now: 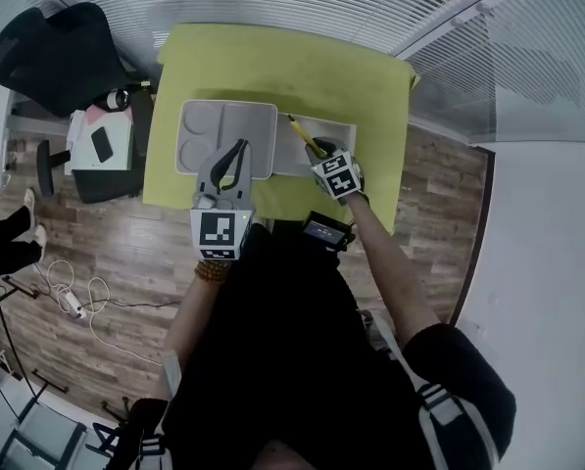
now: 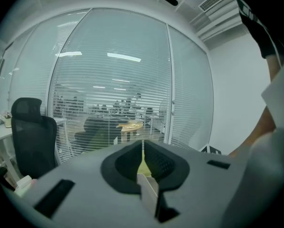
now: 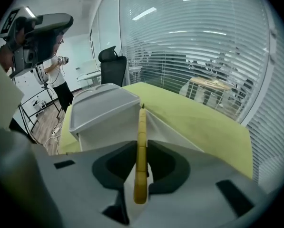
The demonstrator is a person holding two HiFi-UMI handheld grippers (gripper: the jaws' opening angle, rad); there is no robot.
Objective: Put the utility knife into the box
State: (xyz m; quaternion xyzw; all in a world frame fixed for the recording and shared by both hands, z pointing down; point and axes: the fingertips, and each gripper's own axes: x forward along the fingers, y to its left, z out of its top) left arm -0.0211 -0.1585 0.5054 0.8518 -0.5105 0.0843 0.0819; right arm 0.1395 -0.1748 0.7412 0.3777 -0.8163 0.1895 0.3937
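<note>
A yellow utility knife (image 1: 300,132) is clamped between the jaws of my right gripper (image 1: 317,151) and sticks out forward, over the open white box (image 1: 335,124) on the green table (image 1: 302,67). In the right gripper view the knife (image 3: 142,122) runs straight out of the right gripper (image 3: 141,145), with its tip above the box's near wall (image 3: 168,129). The box's grey-white lid (image 1: 228,125) lies to the left of the box and shows again as the lid (image 3: 101,106). My left gripper (image 1: 238,146) hovers over that lid, shut and empty. From its own camera the left gripper (image 2: 142,144) shows only a sliver of green between its jaws.
A black office chair (image 1: 52,52) and a low cabinet with a phone on it (image 1: 101,140) stand left of the table. Cables (image 1: 72,297) lie on the wood floor. A person's legs (image 1: 8,233) are at the far left. Glass walls with blinds surround the table's far side.
</note>
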